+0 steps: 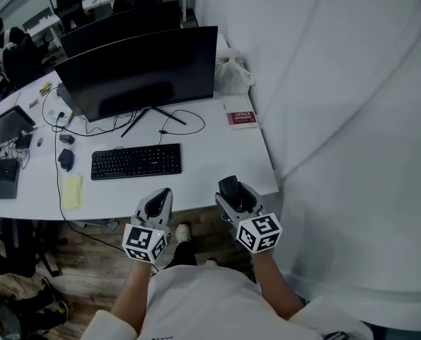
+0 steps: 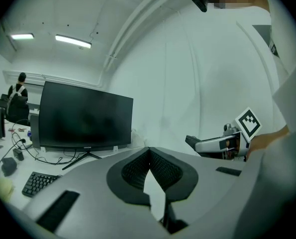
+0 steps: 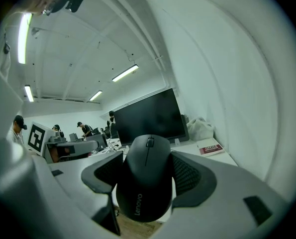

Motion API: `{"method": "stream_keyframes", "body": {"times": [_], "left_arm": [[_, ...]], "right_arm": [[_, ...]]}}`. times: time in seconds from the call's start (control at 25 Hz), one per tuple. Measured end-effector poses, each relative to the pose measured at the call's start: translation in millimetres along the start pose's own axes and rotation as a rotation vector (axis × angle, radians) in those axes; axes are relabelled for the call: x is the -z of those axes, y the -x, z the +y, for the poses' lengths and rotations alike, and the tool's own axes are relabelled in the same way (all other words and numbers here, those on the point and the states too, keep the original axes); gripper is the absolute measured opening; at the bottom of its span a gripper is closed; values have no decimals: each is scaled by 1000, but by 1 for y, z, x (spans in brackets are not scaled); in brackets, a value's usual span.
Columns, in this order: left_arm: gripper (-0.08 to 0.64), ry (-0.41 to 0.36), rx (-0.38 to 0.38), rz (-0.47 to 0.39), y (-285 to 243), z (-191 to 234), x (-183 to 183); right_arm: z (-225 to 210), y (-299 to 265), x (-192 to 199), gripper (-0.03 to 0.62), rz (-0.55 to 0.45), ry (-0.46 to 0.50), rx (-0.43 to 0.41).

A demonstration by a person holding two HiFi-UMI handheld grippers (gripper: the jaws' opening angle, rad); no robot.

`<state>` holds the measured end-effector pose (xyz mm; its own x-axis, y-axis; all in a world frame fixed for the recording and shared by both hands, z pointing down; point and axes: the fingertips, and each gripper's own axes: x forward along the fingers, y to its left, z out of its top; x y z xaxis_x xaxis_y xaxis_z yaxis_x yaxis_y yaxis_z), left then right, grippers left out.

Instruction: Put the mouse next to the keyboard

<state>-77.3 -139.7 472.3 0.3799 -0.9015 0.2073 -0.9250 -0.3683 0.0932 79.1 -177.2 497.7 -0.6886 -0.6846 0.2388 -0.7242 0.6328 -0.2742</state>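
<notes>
My right gripper [image 1: 235, 193] clamps the Lenovo mouse [image 3: 145, 180] off the desk's [image 1: 217, 172] near edge, bound right of the keyboard [image 1: 136, 161]; left gripper [image 2: 148, 156] closed, empty.

Two grippers were counted, the left gripper [image 1: 160, 195] and the right gripper [image 1: 233, 190]. One mouse [image 3: 145, 178], one keyboard [image 1: 136, 161], one red book [image 1: 241, 117], one white bag [image 1: 233, 75] and one yellow pad [image 1: 72, 190] were tallied. Two large monitors were seen, a near monitor [image 1: 143, 69] and a far monitor [image 1: 118, 23].

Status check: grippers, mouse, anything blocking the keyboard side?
Right gripper shut on mouse, at desk front edge. Left gripper shut, empty. Desk right of keyboard bare.
</notes>
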Motion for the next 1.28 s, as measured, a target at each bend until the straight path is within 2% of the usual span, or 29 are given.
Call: {"method": "stream_keyframes", "body": {"times": [0.56,0.84,1.28], "left_arm": [[5,11,54,50,-68,85,6],[5,20,84,88,-88,119,25],[5,32,117,158,-110,145,54]], "right_arm": [[-12,-101,4,308,68,4,96],[-22,-148,31,308,143,1,176],[-43,-203,73,308,256,-21,265]]}}
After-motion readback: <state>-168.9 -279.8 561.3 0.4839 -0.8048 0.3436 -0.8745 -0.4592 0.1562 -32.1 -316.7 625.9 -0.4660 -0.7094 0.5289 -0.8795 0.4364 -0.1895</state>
